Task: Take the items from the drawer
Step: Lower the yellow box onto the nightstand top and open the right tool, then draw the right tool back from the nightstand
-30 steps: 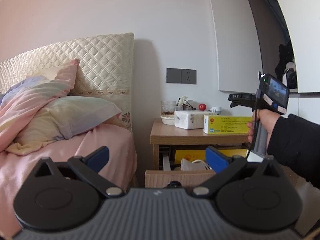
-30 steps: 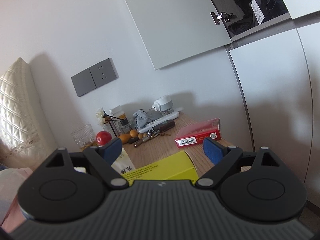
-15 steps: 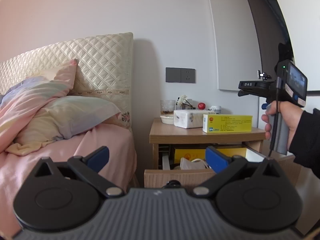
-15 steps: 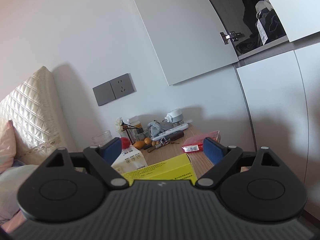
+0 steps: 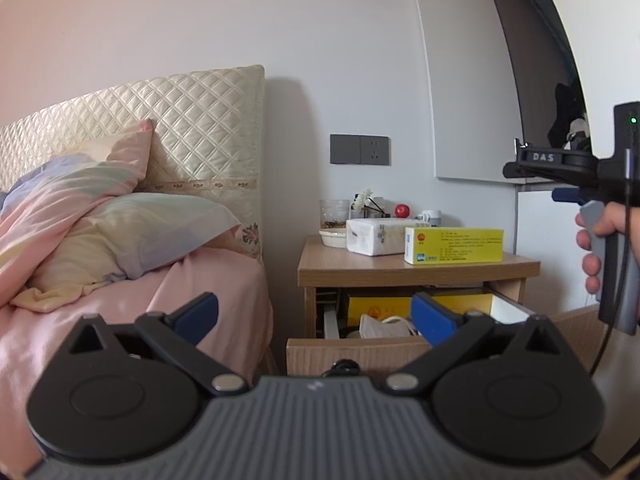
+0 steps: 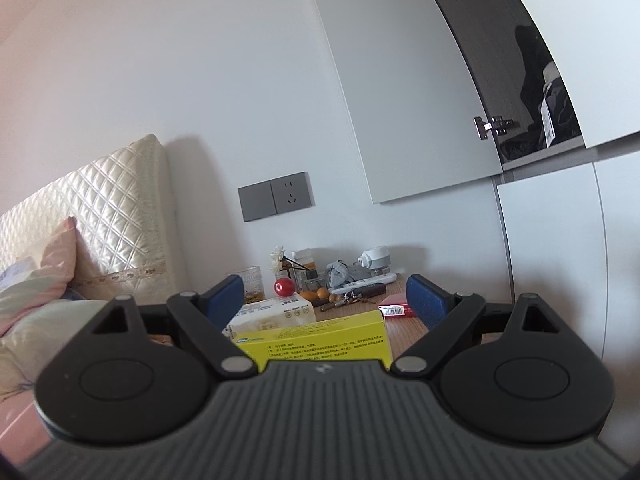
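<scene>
Hovering spread and empty, the left gripper point(image 5: 314, 316) faces the open drawer point(image 5: 360, 350); the right gripper point(image 6: 325, 296), also spread, hangs over the nightstand's point(image 5: 416, 270) yellow box point(image 6: 320, 342).

Pale matt wood grain on nightstand point(image 5: 416, 270) and drawer point(image 5: 352, 350) front, centre right. Glossy yellow cardboard box point(image 5: 454, 245); soft plastic-wrapped tissue pack point(image 5: 374, 236) beside it. Quilted satin sheen on headboard point(image 5: 192, 120), upper left. Soft matt cloth on pillow point(image 5: 132, 236). Ribbed matt black plastic on left gripper point(image 5: 314, 316) body, blue matt pads point(image 5: 430, 318). Shiny metal hinge point(image 6: 493, 126), right.
</scene>
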The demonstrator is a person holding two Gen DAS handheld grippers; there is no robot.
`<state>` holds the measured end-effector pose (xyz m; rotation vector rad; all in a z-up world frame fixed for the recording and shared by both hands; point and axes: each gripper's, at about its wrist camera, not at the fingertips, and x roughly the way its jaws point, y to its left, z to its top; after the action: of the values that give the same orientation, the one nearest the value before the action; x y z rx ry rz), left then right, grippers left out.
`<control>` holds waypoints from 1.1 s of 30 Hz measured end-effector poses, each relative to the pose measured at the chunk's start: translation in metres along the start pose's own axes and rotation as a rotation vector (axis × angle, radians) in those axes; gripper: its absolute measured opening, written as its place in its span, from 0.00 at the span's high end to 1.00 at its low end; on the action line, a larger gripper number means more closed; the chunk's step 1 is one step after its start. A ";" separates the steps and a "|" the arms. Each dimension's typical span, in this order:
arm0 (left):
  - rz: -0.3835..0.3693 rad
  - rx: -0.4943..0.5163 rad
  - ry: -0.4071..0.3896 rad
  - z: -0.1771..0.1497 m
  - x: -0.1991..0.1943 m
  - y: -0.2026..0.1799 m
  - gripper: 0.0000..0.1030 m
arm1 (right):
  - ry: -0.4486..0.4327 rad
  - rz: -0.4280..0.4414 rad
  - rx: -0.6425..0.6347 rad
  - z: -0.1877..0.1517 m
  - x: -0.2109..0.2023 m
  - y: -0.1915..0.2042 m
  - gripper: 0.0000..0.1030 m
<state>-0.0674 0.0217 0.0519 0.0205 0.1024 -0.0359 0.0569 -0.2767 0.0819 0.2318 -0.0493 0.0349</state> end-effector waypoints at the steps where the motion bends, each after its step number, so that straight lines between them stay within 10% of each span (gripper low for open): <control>1: 0.000 0.001 0.000 0.000 0.000 0.000 0.00 | -0.007 0.010 -0.015 -0.001 -0.006 0.001 0.12; 33: 0.000 0.017 0.004 -0.001 0.001 -0.005 0.00 | -0.028 0.079 -0.147 -0.040 -0.094 0.013 0.12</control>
<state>-0.0671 0.0172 0.0508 0.0378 0.1060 -0.0366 -0.0355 -0.2573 0.0406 0.0833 -0.0887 0.1062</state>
